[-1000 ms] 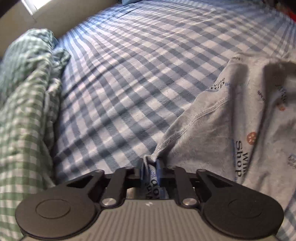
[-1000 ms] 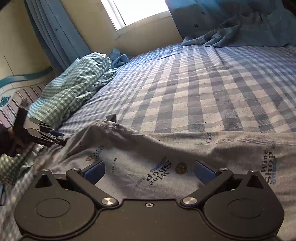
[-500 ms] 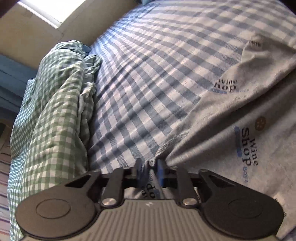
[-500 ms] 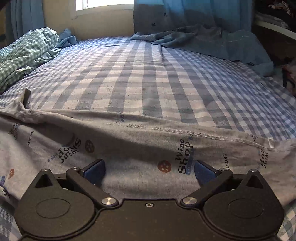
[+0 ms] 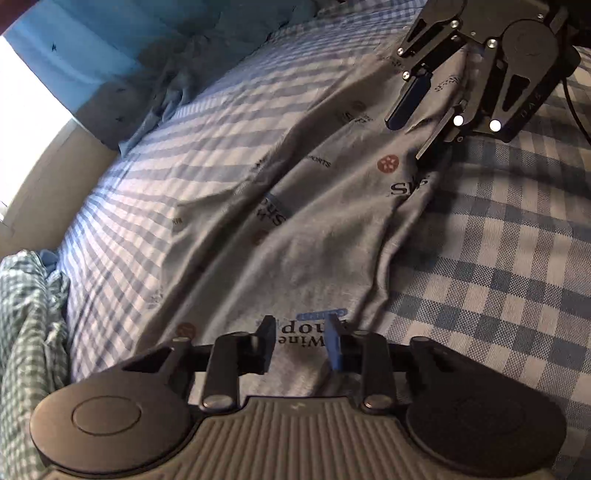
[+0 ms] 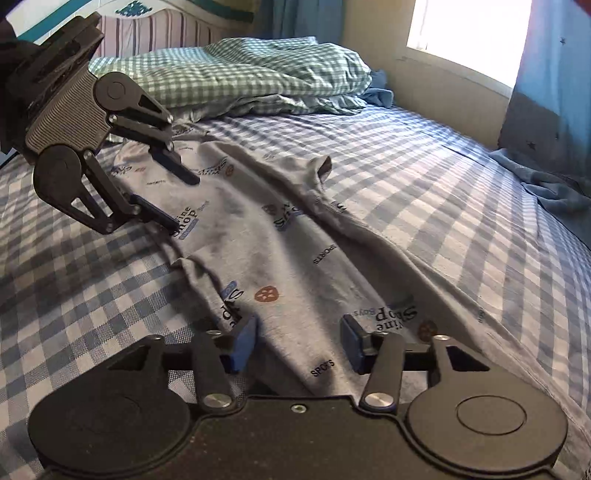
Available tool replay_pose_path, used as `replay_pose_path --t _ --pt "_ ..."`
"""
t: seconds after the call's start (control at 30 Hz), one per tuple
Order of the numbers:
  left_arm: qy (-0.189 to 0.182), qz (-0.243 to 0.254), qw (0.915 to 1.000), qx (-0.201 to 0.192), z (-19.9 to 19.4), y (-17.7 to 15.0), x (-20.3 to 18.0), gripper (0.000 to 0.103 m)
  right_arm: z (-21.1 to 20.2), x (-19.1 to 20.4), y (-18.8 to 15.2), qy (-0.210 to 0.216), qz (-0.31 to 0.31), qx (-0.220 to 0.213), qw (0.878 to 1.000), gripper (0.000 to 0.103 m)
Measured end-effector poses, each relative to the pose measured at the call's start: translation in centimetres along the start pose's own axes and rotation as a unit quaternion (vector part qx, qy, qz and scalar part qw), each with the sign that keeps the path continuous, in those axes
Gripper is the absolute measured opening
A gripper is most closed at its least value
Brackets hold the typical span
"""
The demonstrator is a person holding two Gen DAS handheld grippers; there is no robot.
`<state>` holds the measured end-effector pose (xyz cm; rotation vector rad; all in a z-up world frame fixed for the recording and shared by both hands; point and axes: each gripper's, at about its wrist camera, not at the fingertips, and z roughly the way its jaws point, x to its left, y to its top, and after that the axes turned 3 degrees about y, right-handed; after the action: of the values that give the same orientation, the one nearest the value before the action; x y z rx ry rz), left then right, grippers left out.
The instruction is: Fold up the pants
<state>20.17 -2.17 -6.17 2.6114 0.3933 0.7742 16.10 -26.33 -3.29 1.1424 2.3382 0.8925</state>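
Grey pants (image 5: 314,229) printed with "Wine Shop" words lie in a long, creased strip on the blue checked bed sheet (image 5: 498,277). My left gripper (image 5: 301,341) hovers low over one end, jaws a little apart and closing, cloth under and between the fingers, not pinched. At the other end of the pants (image 6: 280,236), my right gripper (image 6: 297,341) has jaws half apart and closing, with cloth between them and unpressed. Each view shows the other gripper: the right gripper (image 5: 406,139) at top right, the left gripper (image 6: 181,201) at upper left.
A bunched green checked duvet (image 6: 258,74) lies along the bed's head end by a striped headboard (image 6: 166,33). Blue curtains (image 5: 110,55) hang by a bright window (image 6: 461,33). A loose blue cloth (image 6: 546,184) sits at the bed's far edge.
The left gripper has let go of the pants edge it pinched, and its jaws stand apart. Both views have swung to face each other along the pants. The right jaws have narrowed.
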Motion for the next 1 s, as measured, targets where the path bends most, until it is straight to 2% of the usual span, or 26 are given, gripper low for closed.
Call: replay_pose_path --t 0.03,0.07,0.1,0.13,0.17,0.23,0.4,0.47,0.5,0.53,0.57,0.6,0.67,0.7,0.77,0.83,0.9,1.0 --pt "-0.009 -0.014 0.9999 0.000 0.2 0.0 0.3 0.025 0.2 0.2 0.0 0.004 -0.009 0.005 1.000 0.040" --pt "-0.017 -0.025 0.9995 0.001 0.2 0.0 0.7 0.018 0.2 0.6 0.0 0.006 -0.020 0.007 1.000 0.035" --pt "-0.022 -0.034 0.9992 0.007 0.4 0.1 0.9 0.004 0.2 0.9 0.0 0.006 -0.028 0.009 1.000 0.032" --pt "-0.024 -0.043 0.9986 0.016 0.5 -0.1 1.3 0.000 0.1 1.0 0.0 0.006 -0.029 0.010 0.999 0.027" --pt "-0.026 -0.051 0.9981 0.022 0.6 -0.2 1.6 0.000 0.0 1.0 0.0 0.006 -0.029 0.010 1.000 0.015" --pt "-0.030 -0.062 0.9972 0.026 0.5 -0.4 2.0 0.000 -0.2 1.2 -0.3 0.007 -0.030 0.012 0.999 0.003" --pt "-0.045 -0.081 0.9954 0.025 -1.4 -1.7 3.4 0.000 -1.3 0.8 0.0 0.027 -0.019 0.008 0.999 0.001" --pt "-0.039 -0.121 0.9917 0.018 -2.1 -2.0 4.2 0.007 -1.4 1.0 -0.3 0.033 -0.032 0.017 0.999 0.001" --pt "-0.040 -0.156 0.9868 0.017 -2.1 -2.1 5.0 0.013 -1.1 1.0 -0.6 0.038 -0.032 0.028 0.998 0.001" --pt "-0.041 -0.194 0.9800 0.016 -2.0 -2.1 5.8 0.018 -0.6 1.1 -0.9 0.043 -0.029 0.039 0.998 0.002" --pt "-0.040 -0.228 0.9727 0.018 -1.6 -2.0 6.5 0.030 -0.4 1.1 -1.2 0.045 -0.024 0.040 0.998 0.009" --pt "-0.033 -0.256 0.9660 0.020 -1.1 -1.7 7.1 0.035 -0.7 0.8 -1.2 0.050 -0.013 0.031 0.998 0.017" --pt "-0.028 -0.299 0.9538 0.017 0.0 -1.1 8.0 0.035 -1.7 -0.5 -0.6 0.063 0.033 -0.001 0.997 0.065" --pt "-0.032 -0.316 0.9480 0.018 0.7 -0.8 8.2 0.037 -2.1 -1.6 -0.1 0.063 0.060 -0.021 0.996 0.072" --pt "-0.046 -0.330 0.9428 0.019 1.9 -0.3 8.2 0.039 -1.8 -3.9 1.3 0.049 0.091 -0.035 0.994 0.069" --pt "-0.047 -0.311 0.9486 0.035 3.0 0.0 7.3 0.043 -0.4 -6.8 2.9 0.042 0.111 -0.031 0.992 0.069" --pt "-0.025 -0.279 0.9593 0.033 3.1 0.1 5.8 0.042 2.1 -10.6 4.3 0.052 0.136 -0.023 0.989 0.068" --pt "-0.023 -0.276 0.9595 0.052 2.7 -0.3 5.3 0.042 5.8 -15.2 5.6 0.074 0.194 0.004 0.978 0.059"
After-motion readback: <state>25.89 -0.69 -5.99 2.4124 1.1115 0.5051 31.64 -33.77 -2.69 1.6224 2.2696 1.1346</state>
